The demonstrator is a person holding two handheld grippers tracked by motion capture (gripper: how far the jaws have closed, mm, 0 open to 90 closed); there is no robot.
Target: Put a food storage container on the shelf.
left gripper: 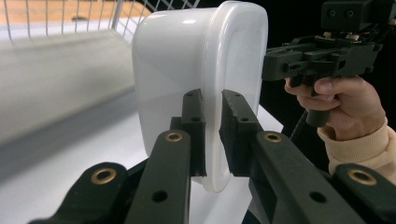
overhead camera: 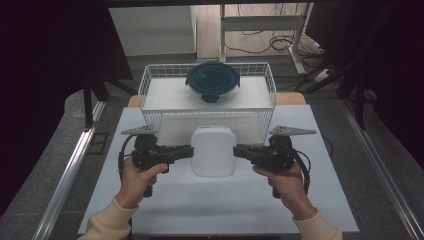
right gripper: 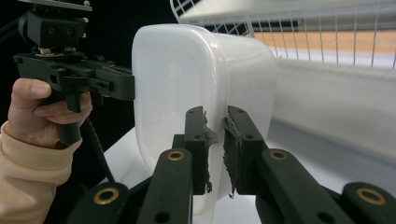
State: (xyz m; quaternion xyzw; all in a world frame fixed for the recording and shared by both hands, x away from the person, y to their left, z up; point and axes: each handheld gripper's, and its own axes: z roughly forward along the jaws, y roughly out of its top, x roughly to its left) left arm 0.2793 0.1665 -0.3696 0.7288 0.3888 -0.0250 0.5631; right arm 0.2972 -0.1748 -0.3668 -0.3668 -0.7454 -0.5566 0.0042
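Both pairs of jaws are nearly closed, each pinching the rim of the white rounded-square plastic container (overhead camera: 213,151); the left gripper (overhead camera: 189,150) clamps its left edge, the right gripper (overhead camera: 237,150) its right edge, seen close in the left gripper view (left gripper: 212,135) and right gripper view (right gripper: 215,140); the container sits between them over the white table (overhead camera: 210,210), just before the white wire basket (overhead camera: 207,111); this looks like a two-handed carry; next, level lifting over the basket wall; one white container, one dark-lidded round glass container (overhead camera: 213,81) in one basket.
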